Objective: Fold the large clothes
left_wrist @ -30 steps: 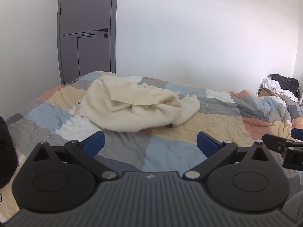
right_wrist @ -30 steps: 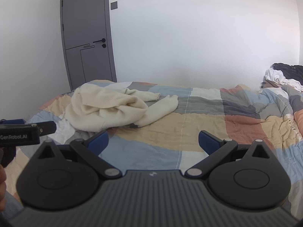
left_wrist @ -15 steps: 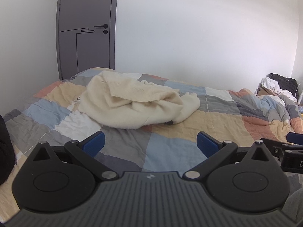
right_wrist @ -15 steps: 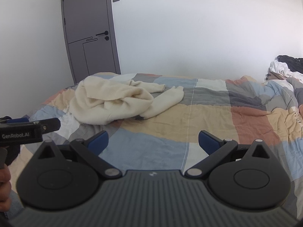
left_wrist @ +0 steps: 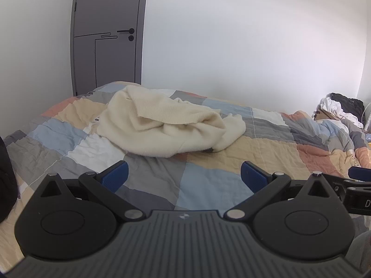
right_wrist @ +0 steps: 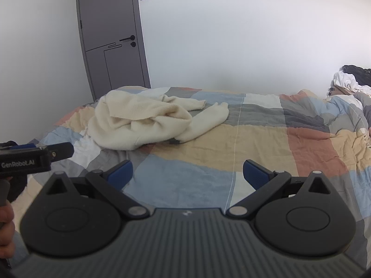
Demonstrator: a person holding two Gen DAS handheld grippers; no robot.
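A cream knitted sweater [left_wrist: 162, 127] lies crumpled in a heap on the patchwork quilt [left_wrist: 208, 180] of a bed, toward the far left corner; one sleeve [right_wrist: 208, 118] trails out to the right. My left gripper [left_wrist: 184, 178] hovers open over the near part of the quilt, short of the sweater, with nothing between its blue pads. My right gripper [right_wrist: 187, 173] is likewise open and empty, a bit to the right of the heap. The sweater [right_wrist: 139, 122] shows whole in both wrist views.
A grey door [left_wrist: 106, 39] stands shut behind the bed's far left corner, with a white wall along the far side. A pile of dark and white clothes [left_wrist: 340, 106] sits at the far right. A dark object [left_wrist: 7, 178] is at the left edge.
Both grippers have risen and edged forward toward the sweater, which now looks slightly nearer. Both stay open, and the sweater has not moved.
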